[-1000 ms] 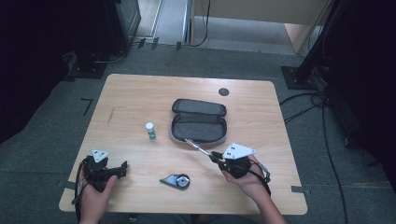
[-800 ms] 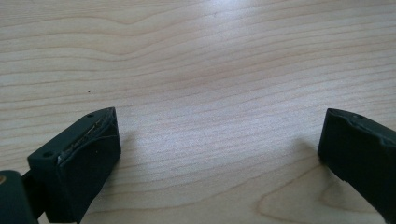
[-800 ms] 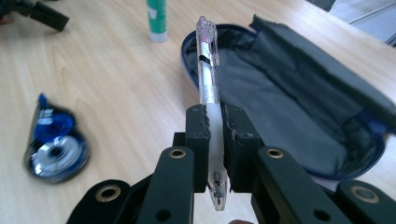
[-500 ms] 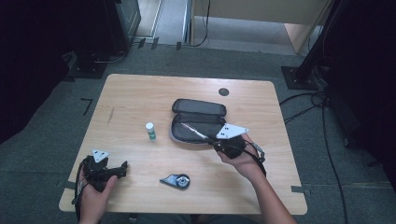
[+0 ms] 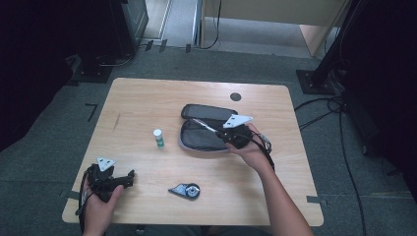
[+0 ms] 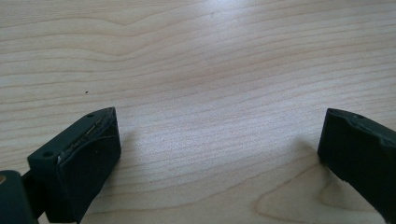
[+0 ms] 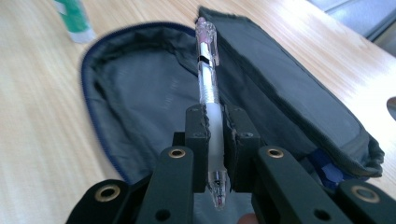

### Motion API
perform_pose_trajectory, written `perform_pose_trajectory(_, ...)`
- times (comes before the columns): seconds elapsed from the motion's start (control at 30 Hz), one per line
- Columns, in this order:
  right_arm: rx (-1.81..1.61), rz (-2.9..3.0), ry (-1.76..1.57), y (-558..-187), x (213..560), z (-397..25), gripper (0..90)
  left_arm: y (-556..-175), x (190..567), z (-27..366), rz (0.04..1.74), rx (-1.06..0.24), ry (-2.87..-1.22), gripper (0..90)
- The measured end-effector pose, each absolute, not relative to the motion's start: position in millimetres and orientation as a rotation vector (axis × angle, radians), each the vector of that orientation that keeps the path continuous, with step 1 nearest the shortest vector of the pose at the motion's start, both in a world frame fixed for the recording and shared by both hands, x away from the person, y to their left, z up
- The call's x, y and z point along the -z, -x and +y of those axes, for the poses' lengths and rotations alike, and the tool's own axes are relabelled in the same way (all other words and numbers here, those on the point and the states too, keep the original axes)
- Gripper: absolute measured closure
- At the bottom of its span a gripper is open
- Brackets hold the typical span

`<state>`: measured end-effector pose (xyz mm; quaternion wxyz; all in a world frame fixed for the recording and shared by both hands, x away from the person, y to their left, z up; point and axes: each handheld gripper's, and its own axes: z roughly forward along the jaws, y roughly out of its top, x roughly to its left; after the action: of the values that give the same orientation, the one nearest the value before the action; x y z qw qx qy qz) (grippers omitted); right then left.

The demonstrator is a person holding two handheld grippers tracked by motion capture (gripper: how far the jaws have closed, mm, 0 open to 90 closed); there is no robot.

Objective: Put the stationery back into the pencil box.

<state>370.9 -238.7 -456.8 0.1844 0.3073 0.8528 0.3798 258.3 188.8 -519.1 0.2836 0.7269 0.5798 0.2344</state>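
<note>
While the right gripper (image 7: 214,135) clamps a clear pen (image 7: 208,84) between its two black jaws, the pen's barrel runs straight ahead of it and its clip end hangs over the open pencil case (image 7: 140,88). Its grip section sits squeezed between the pads, and its tip pokes out just behind them, toward the hand. Directly below and ahead of this gripper lies the case's grey inner lining, with the other half of the case rising to the right of the pen. Farther ahead and to the left of the jaws stands a small green and white tube (image 7: 72,18), blurred. From above, the right gripper (image 5: 227,135) hovers over the case (image 5: 196,140) with the pen (image 5: 204,125) slanting out over it. Well apart from it, the left gripper (image 5: 129,178) rests low at the near left corner of the table (image 5: 147,98), its jaws spread wide over bare wood with nothing between them. Between the two grippers, nearer the person, lies a correction tape dispenser (image 5: 185,190).
</note>
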Motion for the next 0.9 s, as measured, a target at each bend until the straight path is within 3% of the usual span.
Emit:
perform_pose_trajectory(0.5,-1.019,2.458,-0.901,-385.0,471.6,-241.7,81.2,-258.3,519.1,188.7,1.546,-0.625,-1.950,0.0)
perform_pose_trajectory(0.8,-1.022,2.360,-1.009,-383.5,465.2,-249.8,68.0,-258.3,519.1,188.8,1.545,-0.625,-1.951,0.0)
perform_pose_trajectory(0.9,-1.070,2.347,-1.013,-377.8,460.7,-249.8,57.1,-258.3,519.1,188.7,1.544,-0.625,-1.952,0.0)
